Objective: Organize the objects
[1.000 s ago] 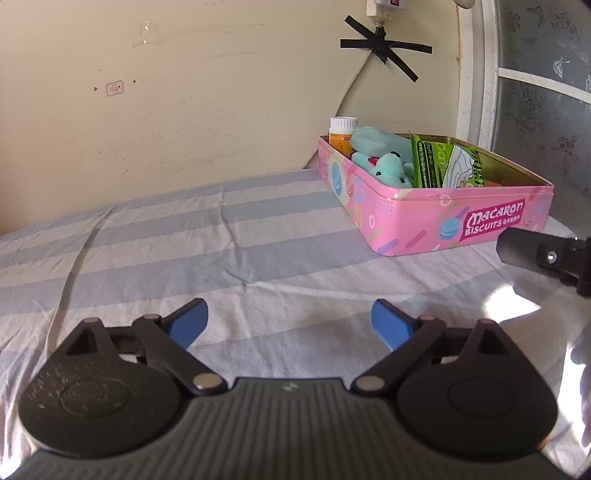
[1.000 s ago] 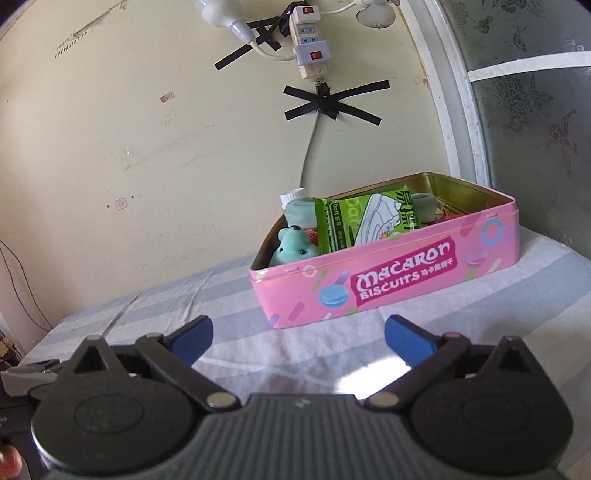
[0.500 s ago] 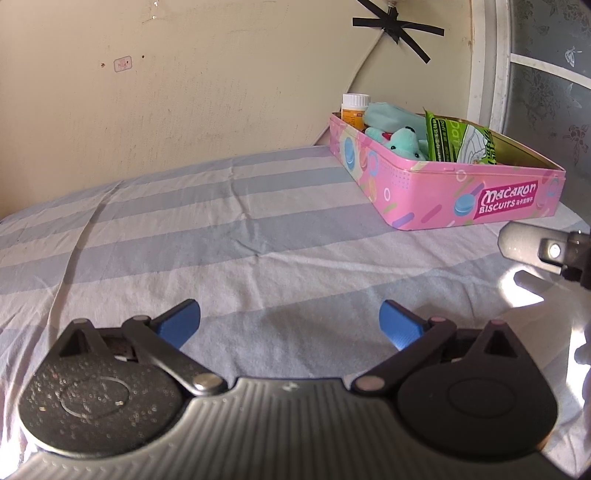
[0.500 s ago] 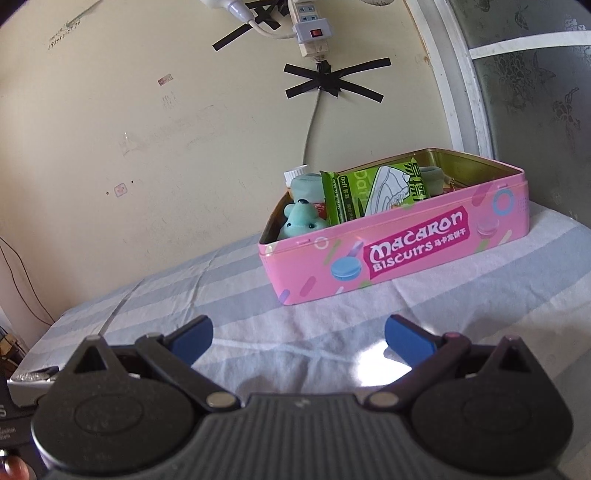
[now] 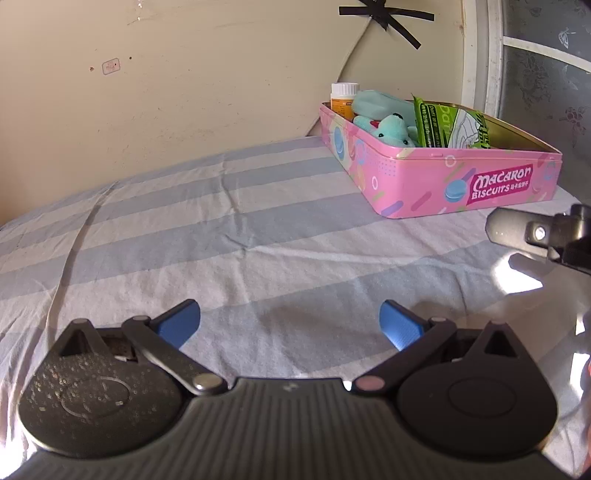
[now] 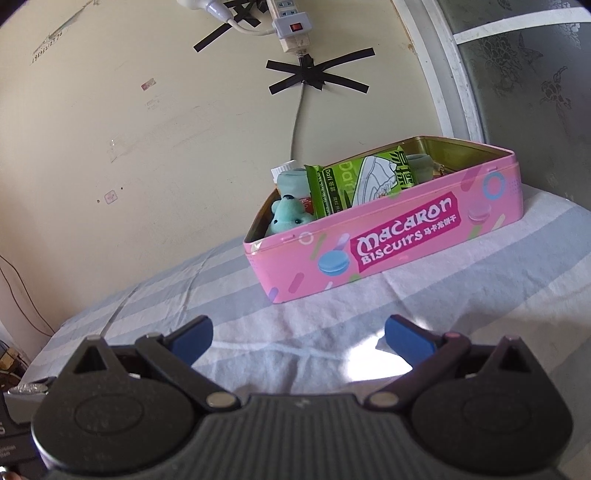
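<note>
A pink "Macaron Biscuits" tin point(image 5: 461, 184) point(image 6: 388, 251) stands open on the striped bedsheet by the wall. It holds a teal plush toy point(image 5: 393, 127) point(image 6: 288, 218), a green snack packet point(image 5: 450, 127) point(image 6: 362, 182), a white-capped orange bottle point(image 5: 343, 98) and a pale teal pouch point(image 5: 380, 103). My left gripper point(image 5: 290, 323) is open and empty, low over the sheet, well short of the tin. My right gripper point(image 6: 299, 338) is open and empty, in front of the tin's long side. Part of the right gripper shows at the right edge of the left wrist view point(image 5: 535, 236).
A striped blue-and-white sheet point(image 5: 221, 229) covers the surface. A beige wall is behind, with a taped power strip point(image 6: 291, 26) and cord point(image 6: 297, 118). A frosted window point(image 6: 535, 74) is at the right. The sheet's left edge drops off point(image 6: 48, 339).
Both grippers have drawn back slightly from the tin and tilted; the tin sits a little farther off in the left view. Both jaws stay open and empty.
</note>
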Available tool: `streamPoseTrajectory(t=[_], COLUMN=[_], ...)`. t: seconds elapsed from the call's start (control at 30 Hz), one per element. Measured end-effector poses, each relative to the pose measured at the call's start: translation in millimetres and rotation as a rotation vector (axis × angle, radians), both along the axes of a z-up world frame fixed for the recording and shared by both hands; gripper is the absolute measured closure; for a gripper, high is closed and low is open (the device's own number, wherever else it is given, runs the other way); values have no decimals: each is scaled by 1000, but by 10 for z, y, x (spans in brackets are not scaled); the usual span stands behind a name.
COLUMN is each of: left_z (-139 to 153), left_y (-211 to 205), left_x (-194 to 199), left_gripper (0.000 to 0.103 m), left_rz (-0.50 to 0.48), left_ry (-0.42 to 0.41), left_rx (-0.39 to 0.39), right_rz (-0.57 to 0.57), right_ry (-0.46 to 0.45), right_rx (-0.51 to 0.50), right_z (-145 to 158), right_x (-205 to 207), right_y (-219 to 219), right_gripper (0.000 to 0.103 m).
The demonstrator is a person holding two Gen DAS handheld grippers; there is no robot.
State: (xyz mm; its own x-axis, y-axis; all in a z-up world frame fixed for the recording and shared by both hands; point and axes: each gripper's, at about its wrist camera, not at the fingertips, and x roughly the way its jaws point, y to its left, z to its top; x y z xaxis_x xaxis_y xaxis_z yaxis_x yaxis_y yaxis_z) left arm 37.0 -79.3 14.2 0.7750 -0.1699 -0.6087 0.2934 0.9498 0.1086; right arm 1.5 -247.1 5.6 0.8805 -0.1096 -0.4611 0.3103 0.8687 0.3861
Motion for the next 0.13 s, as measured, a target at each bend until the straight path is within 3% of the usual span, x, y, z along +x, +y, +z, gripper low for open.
streamPoseTrajectory(t=[0.13], left_z=[18], left_y=[-64], left_x=[-61], left_gripper=[0], left_rz=[-4], left_ry=[-25], left_rx=[29], right_rz=[-12], right_ry=[-8], right_rx=[7], right_z=[-12], right_x=[-7], right_y=[-33], right_gripper=[0])
